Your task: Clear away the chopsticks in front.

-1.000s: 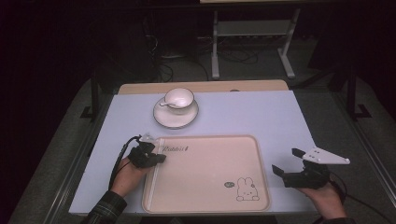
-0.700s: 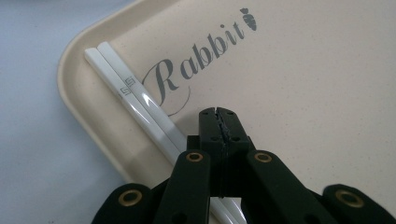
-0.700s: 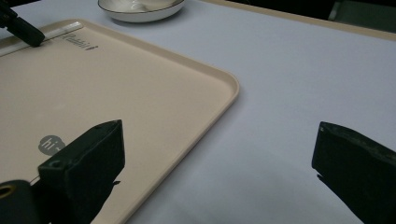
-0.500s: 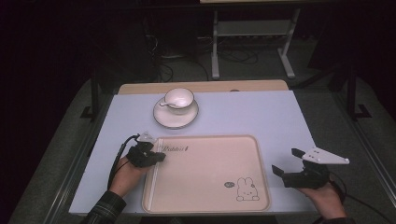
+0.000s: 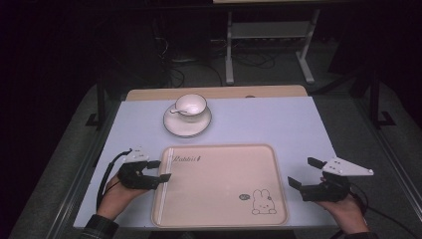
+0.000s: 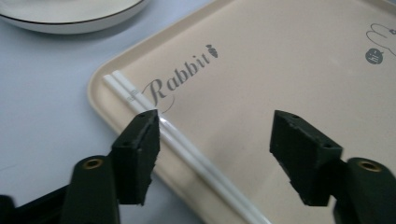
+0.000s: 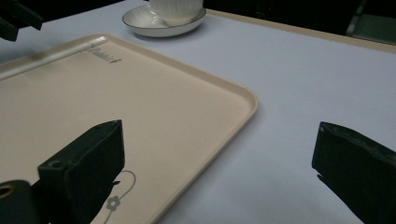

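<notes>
At the near edge of the high view a sleeve cuff is cut off at the bottom left, and both forearms leave the picture there. The left gripper rests at the tray's left rim with its jaws set wide; in the left gripper view one jaw sits over a pair of white chopsticks, whose near ends run out of that picture. The right gripper lies on the table just beside the tray's right rim, jaws wide and holding nothing; its far jaw is cut off in the right gripper view.

The tray is a smooth, matte beige rectangle with rounded corners and a raised lip. Printed on it near the chopsticks is "Rabbit" in script with a small carrot; at the near right corner is a line-drawn rabbit beside a small dark round mark whose lettering is too small to read.

The table has a pale blue-white top. Farther back, well apart from the tray, a glossy white cup stands on a dark-rimmed white saucer, with what looks like a spoon inside. Beyond, the room is dark, with a metal stand hard to make out.
</notes>
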